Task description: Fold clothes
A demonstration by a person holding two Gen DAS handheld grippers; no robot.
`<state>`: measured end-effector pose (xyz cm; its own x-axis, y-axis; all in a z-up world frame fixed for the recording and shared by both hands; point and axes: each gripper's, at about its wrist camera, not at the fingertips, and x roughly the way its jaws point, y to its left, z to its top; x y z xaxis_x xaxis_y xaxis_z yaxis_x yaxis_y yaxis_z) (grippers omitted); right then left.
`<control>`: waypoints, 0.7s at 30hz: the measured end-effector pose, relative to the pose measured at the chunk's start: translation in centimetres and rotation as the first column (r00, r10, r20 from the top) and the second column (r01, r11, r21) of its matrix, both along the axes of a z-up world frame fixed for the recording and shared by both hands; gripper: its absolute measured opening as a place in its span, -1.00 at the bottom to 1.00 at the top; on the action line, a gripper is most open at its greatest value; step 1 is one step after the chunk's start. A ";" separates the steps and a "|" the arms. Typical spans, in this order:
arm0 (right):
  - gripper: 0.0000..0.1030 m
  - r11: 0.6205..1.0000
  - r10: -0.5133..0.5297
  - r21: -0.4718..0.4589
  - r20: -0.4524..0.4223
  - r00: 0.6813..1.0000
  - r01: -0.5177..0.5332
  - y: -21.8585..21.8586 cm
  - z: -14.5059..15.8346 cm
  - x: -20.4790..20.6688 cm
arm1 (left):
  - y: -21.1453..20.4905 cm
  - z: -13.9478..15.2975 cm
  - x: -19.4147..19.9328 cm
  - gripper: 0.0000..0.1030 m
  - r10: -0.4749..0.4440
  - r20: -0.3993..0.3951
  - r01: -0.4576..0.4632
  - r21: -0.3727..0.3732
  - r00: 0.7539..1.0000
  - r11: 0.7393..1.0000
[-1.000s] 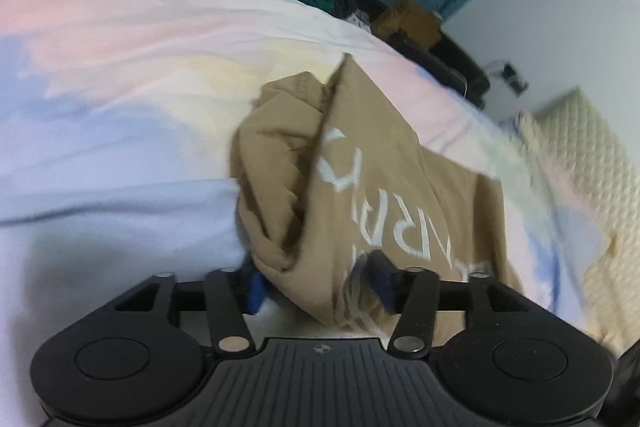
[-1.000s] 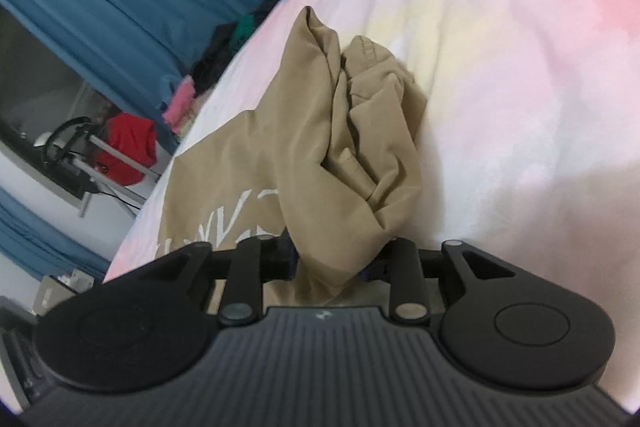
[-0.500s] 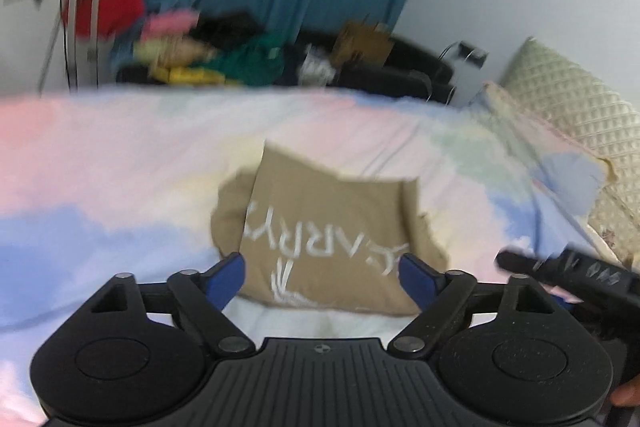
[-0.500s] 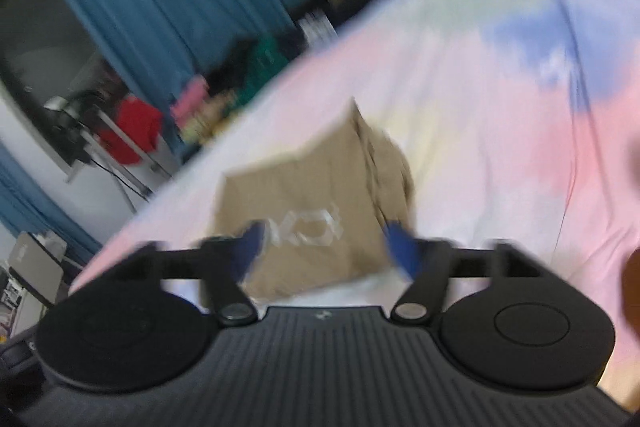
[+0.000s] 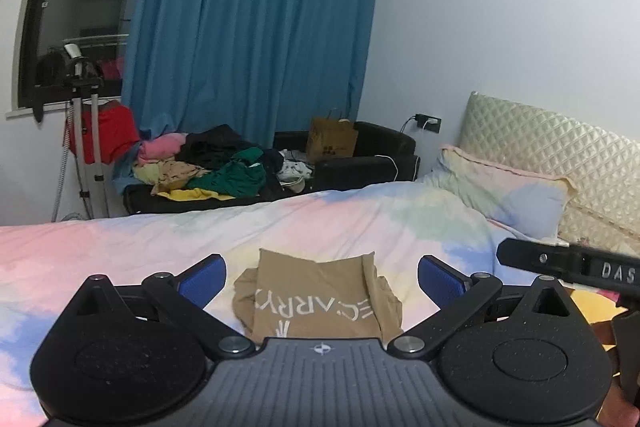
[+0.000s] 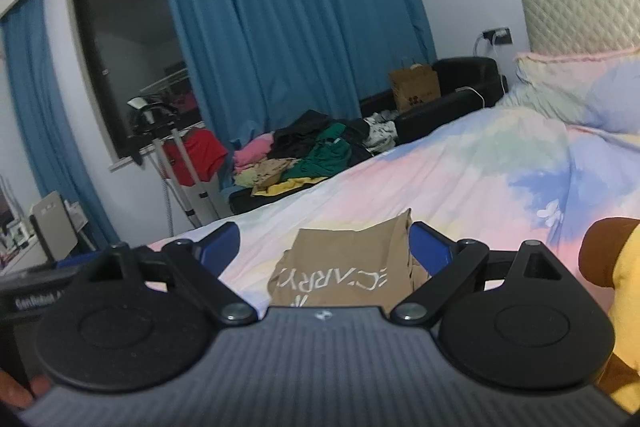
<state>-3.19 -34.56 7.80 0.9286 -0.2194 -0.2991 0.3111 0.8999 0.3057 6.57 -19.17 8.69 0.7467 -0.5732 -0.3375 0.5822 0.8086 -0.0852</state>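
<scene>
The tan shirt (image 5: 320,297) lies folded on the bed (image 5: 120,247), both the left hand-held gripper (image 5: 322,277) and right hand-held gripper (image 6: 324,245) spread and empty above it; bunched fabric along its side edges could let the fold slump open.

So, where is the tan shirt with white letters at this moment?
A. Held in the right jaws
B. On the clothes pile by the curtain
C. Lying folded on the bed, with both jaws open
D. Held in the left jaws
C: the tan shirt lies folded on the bed, and both the left gripper and the right gripper have their jaws spread open, gripping nothing.
</scene>
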 end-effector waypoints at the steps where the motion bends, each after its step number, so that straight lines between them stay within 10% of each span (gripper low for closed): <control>1: 0.80 1.000 0.006 -0.018 -0.001 1.000 -0.006 0.7 0.0 -0.6 | 0.6 0.0 -0.7 0.99 0.004 0.007 -0.004 0.001 1.000 1.000; 21: 0.80 0.985 0.040 -0.167 0.010 0.999 -0.037 9.1 -6.9 -3.5 | 7.3 -4.5 -7.2 0.91 0.054 0.053 -0.055 0.016 0.997 0.998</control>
<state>-6.65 -25.42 0.93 0.9410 -0.2291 -0.2489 0.2720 0.9499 0.1540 -0.61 -11.83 4.16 0.7936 -0.5259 -0.3062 0.5408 0.8401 -0.0412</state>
